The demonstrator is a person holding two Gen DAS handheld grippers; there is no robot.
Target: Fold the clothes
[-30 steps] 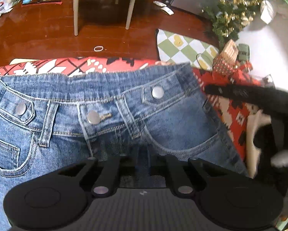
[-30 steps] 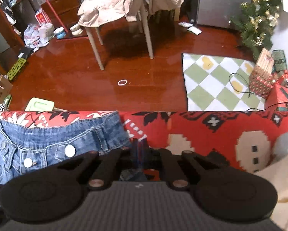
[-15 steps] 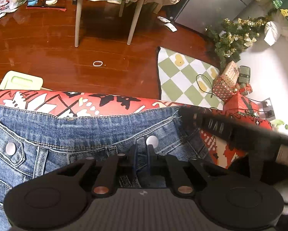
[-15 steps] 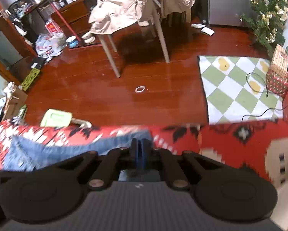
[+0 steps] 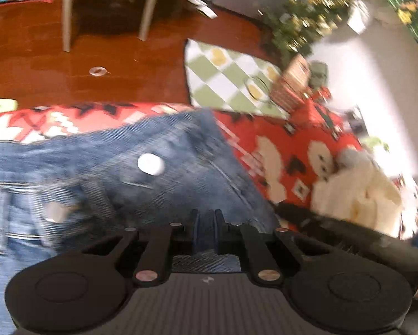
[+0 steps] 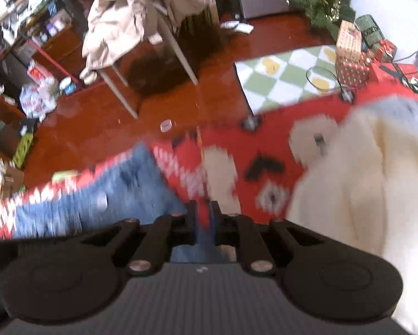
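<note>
Red patterned blanket [image 5: 264, 145] covered the surface under both your grippers, dark wood floor [image 5: 41, 64] beyond it. Your left gripper [image 5: 206, 223] was pinched tight on the denim of the jeans [image 5: 167, 173], just below the waistband with its metal button [image 5: 150, 164]. Your right gripper [image 6: 202, 215] had its jaws opening, a strip of denim between them, though blur hid whether the pads pressed it. Jeans [image 6: 103, 203] lay spread to its left; a cream garment [image 6: 348, 189] sat to its right. Farther off: checkered rug [image 6: 281, 83], chair [image 6: 153, 28] draped with a coat.
</note>
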